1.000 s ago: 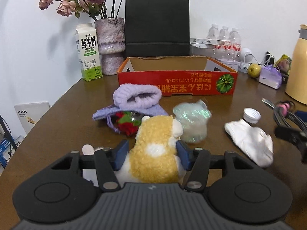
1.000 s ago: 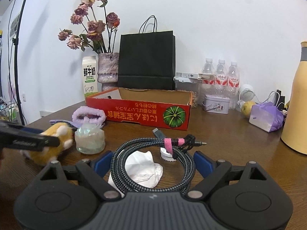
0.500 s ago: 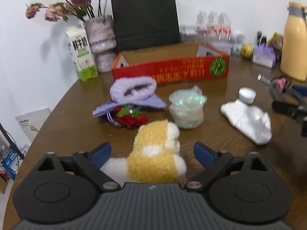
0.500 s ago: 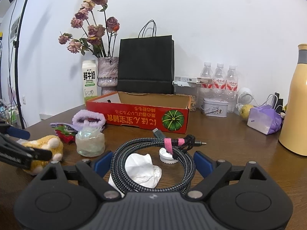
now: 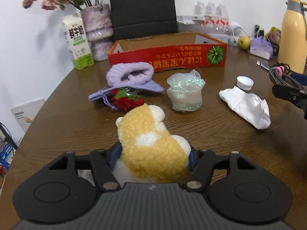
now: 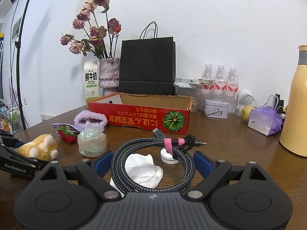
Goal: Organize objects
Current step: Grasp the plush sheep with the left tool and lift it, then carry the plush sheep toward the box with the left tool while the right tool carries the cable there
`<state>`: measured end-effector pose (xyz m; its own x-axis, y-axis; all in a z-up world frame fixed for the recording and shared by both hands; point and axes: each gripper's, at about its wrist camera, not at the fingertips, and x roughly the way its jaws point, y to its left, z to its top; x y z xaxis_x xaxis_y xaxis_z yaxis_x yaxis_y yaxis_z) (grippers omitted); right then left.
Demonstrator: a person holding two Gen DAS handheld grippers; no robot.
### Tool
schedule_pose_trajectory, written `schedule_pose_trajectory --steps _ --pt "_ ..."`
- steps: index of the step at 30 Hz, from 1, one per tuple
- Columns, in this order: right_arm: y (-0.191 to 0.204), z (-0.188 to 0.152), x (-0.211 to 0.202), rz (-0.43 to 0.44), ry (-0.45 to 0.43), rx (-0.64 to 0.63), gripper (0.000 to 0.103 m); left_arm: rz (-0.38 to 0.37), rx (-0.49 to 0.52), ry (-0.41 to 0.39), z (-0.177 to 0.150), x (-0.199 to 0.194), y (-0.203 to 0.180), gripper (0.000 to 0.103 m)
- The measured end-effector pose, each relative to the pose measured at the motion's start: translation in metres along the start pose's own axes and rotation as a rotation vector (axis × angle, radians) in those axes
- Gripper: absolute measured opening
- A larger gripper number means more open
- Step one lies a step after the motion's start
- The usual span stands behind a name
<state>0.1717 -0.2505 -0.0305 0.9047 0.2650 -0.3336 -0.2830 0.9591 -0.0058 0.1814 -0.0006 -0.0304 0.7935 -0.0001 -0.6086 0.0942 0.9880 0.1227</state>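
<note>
My left gripper (image 5: 153, 153) is shut on a yellow and white plush toy (image 5: 151, 143), held low over the brown table (image 5: 76, 126); the toy also shows at the left of the right wrist view (image 6: 38, 146). My right gripper (image 6: 153, 163) is shut on a coiled braided cable (image 6: 153, 153) with a pink strap, held above a crumpled white tissue (image 6: 144, 169). An open red cardboard box (image 5: 168, 57) stands at the back of the table. A purple knitted hat (image 5: 130, 74), a red fabric flower (image 5: 126, 101) and a clear plastic cup (image 5: 185, 94) lie in between.
A white bottle cap (image 5: 244, 82) lies by the tissue. A milk carton (image 5: 77, 42), a vase of dried roses (image 5: 97, 30), a black paper bag (image 5: 144, 7), water bottles (image 6: 219, 88), a tin (image 6: 215, 108) and a yellow thermos (image 5: 291, 34) line the back and right.
My left gripper opened half a second ago and has now shut on the plush toy again, closer to its body. My right gripper still holds the cable, nearly still.
</note>
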Motion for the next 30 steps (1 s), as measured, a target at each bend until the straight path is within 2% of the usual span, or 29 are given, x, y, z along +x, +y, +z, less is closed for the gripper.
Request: schedule_pose_trajectory --steps 8,15,22,30 --pt "0.003 0.000 -0.003 0.008 -0.008 0.001 0.090 0.002 -0.075 -0.077 0.003 -0.021 -0.002 0.063" --pt "0.014 0.004 -0.006 0.011 -0.017 -0.002 0.090 0.009 -0.091 -0.151 0.018 -0.032 -0.008 0.063" --pt "0.023 0.019 -0.001 0.021 -0.028 0.000 0.090 0.021 -0.149 -0.210 0.035 -0.039 -0.005 0.063" --pt "0.029 0.043 0.008 0.024 -0.042 -0.002 0.090 0.011 -0.146 -0.246 0.055 -0.039 -0.005 0.063"
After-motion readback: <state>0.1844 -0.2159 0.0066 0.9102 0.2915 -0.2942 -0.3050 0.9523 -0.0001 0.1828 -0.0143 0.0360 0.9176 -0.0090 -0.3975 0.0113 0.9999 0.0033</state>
